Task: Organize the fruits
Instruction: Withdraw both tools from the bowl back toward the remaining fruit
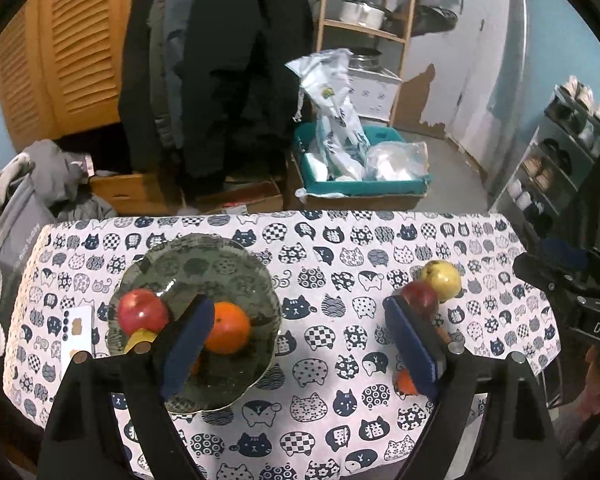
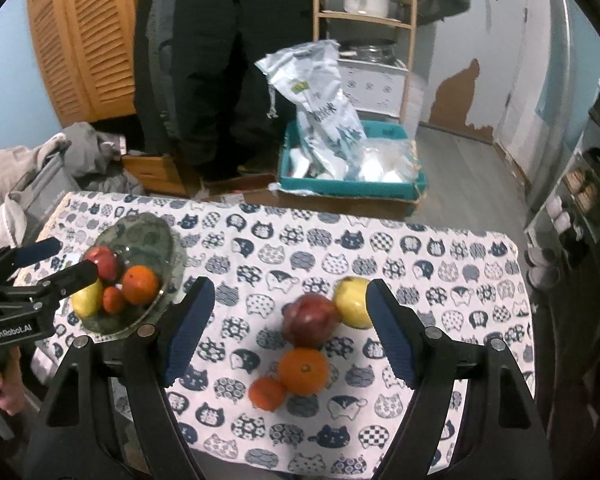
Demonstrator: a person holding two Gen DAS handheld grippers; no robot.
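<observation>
Showing sorting half done: four fruits fill the glass plate [image 2: 148, 232]; four fruits [image 2: 310, 320] remain on the bench [image 2: 440, 264]. Left tool [image 1: 300, 344] and right tool [image 2: 290, 334] gape wide, empty.

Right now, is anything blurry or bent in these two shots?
Right wrist view: the loose red apple and big orange look soft, out of focus. Left wrist view: the glass plate is sharper; fisheye bows the tablecloth edge in both.

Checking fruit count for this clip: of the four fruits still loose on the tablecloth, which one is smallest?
The small orange mandarin, nearest the camera, touching the larger orange; the red apple and yellow apple are bigger.
</observation>
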